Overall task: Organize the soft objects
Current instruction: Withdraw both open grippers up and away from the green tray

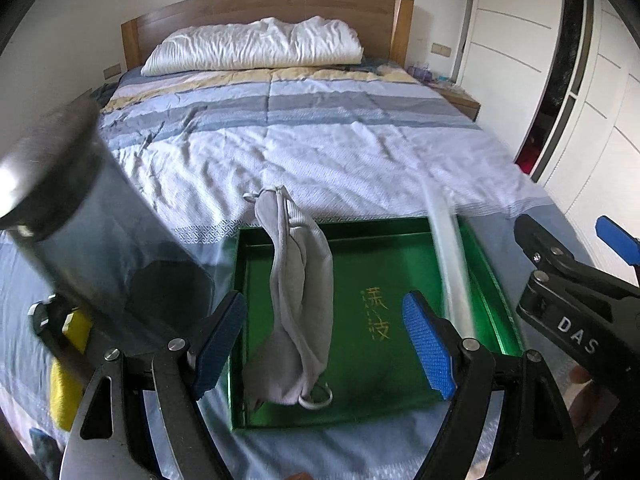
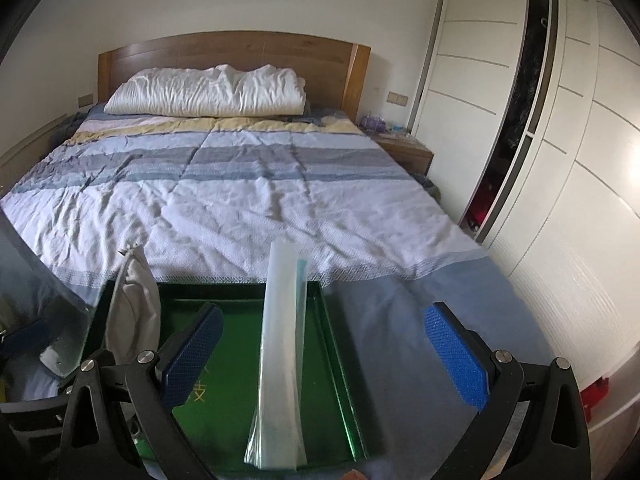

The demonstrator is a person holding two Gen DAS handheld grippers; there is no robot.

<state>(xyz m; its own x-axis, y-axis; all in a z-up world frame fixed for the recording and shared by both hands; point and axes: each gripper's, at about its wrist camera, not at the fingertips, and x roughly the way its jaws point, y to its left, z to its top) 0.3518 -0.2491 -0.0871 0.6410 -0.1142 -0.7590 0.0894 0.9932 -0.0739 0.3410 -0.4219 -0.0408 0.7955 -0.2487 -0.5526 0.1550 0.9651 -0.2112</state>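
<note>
My left tongs (image 1: 326,344) stand wide open with nothing between the blue pads, poised above the green tray (image 1: 400,396) that lies on the bed (image 1: 320,152) near its foot end. In the left wrist view a grey drawstring pouch (image 1: 300,312) lies lengthwise in the tray, running from about 12 o'clock, where its tied neck hangs over the far rim, down to 6 o'clock, where a cord loop rests on the tray floor. It sits between my left pads but touches neither. At 3 o'clock of the pouch, gold characters are printed on the tray floor.

My right tongs (image 2: 324,354) are open too, holding nothing. Seen from the right wrist, a long pale translucent plastic sleeve (image 2: 280,360) lies along the right side of the tray (image 2: 340,360), from the far rim at 12 o'clock to the near rim at 6 o'clock, with something teal inside it; I cannot make out what that is. The pouch (image 2: 134,312) shows at 9 o'clock of the sleeve, well apart from it.

At 9 o'clock in the left view a clear plastic container (image 1: 80,216) with a silvery end looms close and blurred, and a yellow object (image 1: 68,368) lies under it. A white pillow (image 2: 208,94) lies against the wooden headboard (image 2: 240,52) at 12 o'clock. A white wardrobe (image 2: 560,160) fills 3 o'clock.
</note>
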